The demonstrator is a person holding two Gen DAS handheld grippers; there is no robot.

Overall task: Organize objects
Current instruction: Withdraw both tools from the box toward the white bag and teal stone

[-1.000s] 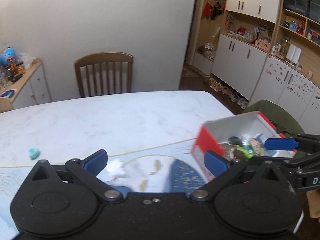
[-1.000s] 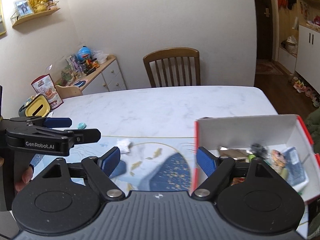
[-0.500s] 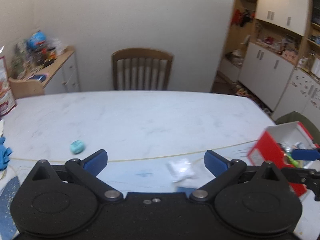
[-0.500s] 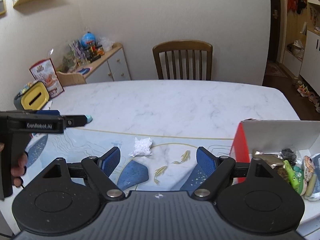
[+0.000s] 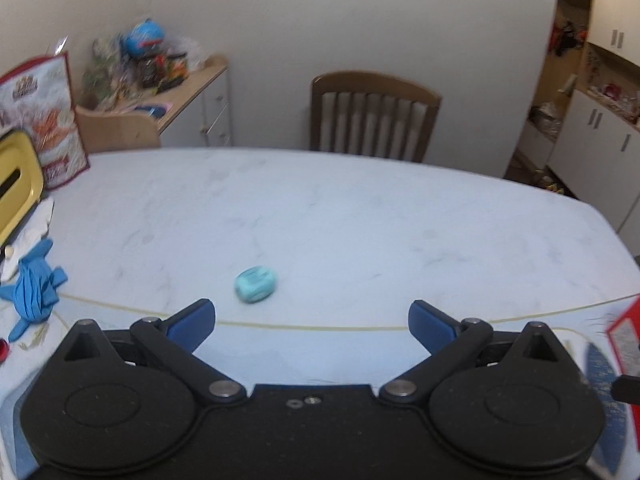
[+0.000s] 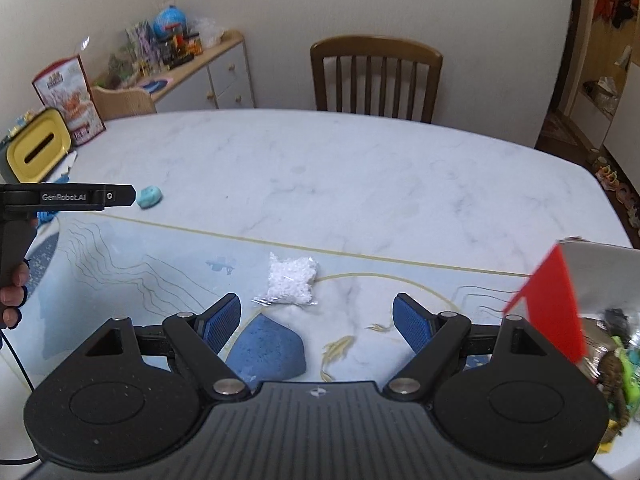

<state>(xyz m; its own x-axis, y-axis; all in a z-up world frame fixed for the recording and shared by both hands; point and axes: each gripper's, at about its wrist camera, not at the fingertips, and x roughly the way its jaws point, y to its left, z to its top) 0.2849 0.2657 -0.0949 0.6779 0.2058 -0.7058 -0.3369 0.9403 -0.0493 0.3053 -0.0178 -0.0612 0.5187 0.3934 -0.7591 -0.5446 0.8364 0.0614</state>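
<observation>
My view: white marble-look table (image 6: 360,176), printed mat (image 6: 120,264) over near side. On bare top: teal oval object (image 5: 256,283) just beyond mat edge; yellow slotted box (image 6: 36,152) and printed carton (image 6: 68,100) at far left. On mat: white crumpled bag (image 6: 291,279), centre; blue toy (image 5: 34,292), left edge; red-and-white box (image 6: 576,312), right, holding small items.

Both wrist views look forward over table (image 5: 360,220) toward chair (image 6: 376,76); both show turquoise lump (image 5: 256,284).
</observation>
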